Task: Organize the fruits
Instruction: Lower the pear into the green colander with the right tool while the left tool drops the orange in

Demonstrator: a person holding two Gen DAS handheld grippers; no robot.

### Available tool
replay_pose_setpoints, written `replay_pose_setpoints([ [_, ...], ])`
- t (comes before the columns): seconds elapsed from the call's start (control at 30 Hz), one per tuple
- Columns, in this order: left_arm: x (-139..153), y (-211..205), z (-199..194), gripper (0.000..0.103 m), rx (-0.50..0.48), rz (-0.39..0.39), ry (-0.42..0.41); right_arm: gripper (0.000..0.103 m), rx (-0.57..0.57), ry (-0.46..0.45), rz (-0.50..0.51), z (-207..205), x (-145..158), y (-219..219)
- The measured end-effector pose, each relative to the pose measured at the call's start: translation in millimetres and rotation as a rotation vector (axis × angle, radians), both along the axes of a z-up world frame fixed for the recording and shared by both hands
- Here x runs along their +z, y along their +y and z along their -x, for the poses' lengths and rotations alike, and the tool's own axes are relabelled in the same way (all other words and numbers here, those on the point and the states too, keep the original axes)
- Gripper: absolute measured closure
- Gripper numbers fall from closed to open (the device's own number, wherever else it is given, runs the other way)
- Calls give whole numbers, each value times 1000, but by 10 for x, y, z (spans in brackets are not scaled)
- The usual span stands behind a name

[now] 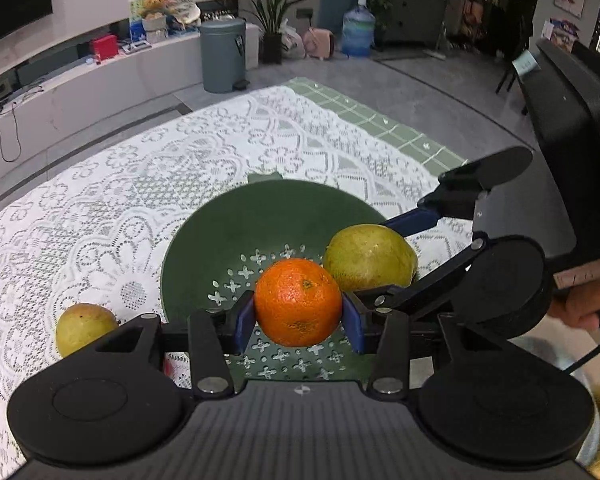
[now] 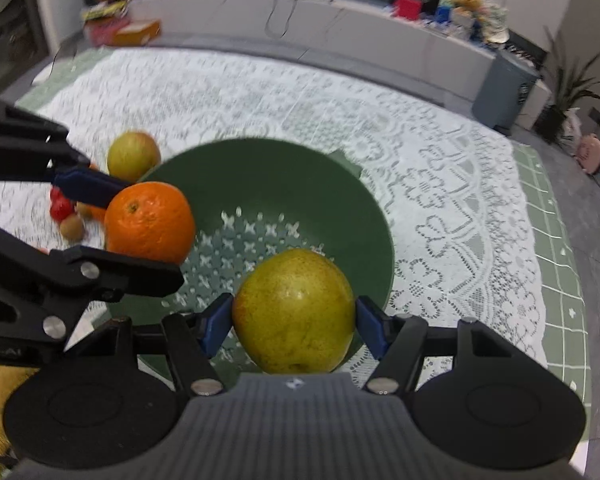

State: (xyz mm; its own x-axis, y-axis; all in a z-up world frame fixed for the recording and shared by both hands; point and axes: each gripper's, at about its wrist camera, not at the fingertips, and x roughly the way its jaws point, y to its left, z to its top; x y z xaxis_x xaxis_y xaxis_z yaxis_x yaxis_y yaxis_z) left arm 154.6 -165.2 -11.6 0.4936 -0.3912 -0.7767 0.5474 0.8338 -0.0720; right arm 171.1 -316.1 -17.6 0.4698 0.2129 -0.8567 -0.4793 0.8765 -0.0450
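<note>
Room: I see a living space with a long white counter [image 1: 80, 76] along the wall, a grey pedal bin [image 1: 223, 54] at its end, a potted plant [image 1: 274, 12] and a blue water jug [image 1: 358, 32] on the grey floor.
Tabletop: a white lace cloth [image 1: 228, 144] covers it, over a green checked cloth [image 1: 384, 120] that shows at the edge.
Far-left fruit: in the right wrist view I make out small red and brown fruits [image 2: 66, 214] on the lace, blurred, too small to name.
Loose pear: a yellow-green pear [image 1: 85, 326] lies on the lace just left of the bowl, apart from both tools.
Bowl: a dark green colander bowl [image 1: 220, 240] with cross-shaped holes stands on the lace, nothing resting in it.
Left tool: my left tool [image 1: 299, 314] has its blue pads pressed on either side of an orange [image 1: 298, 302], partly open, holding it above the bowl's perforated floor.
Right tool: my right tool [image 2: 294, 326] clamps a second yellow-green pear [image 2: 296, 312] between its blue pads, a little wider apart than the left one's, over the bowl's near rim.
Spacing: orange and held pear sit close beside each other; I cannot tell whether they touch.
Hand: part of a hand [image 1: 580, 304] grips the right tool's handle at the right edge.
</note>
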Motion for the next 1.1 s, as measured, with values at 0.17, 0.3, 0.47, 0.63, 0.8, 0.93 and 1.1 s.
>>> replay_pose_setpoints([
  [0.17,-103,-6,-103,52,-39,-19,37,40,62,46,44,-118,-106,45],
  [0.3,-188,-42,-164,52,-64,-43,61,40,107,78,83,-181,-177,93],
  [0.47,-270,-73,-235,52,-81,-80,101,40,163,107,118,-215,-235,138],
  [0.63,-359,-78,-281,52,-84,-109,143,40,200,136,141,-236,-295,180],
  [0.8,-431,-43,-279,52,-85,-119,171,40,211,153,149,-252,-354,178],
  [0.93,-452,-45,-299,52,-76,-130,171,39,217,160,156,-258,-366,206],
  [1.1,-452,-48,-313,52,-59,-137,176,39,219,168,175,-262,-344,222],
])
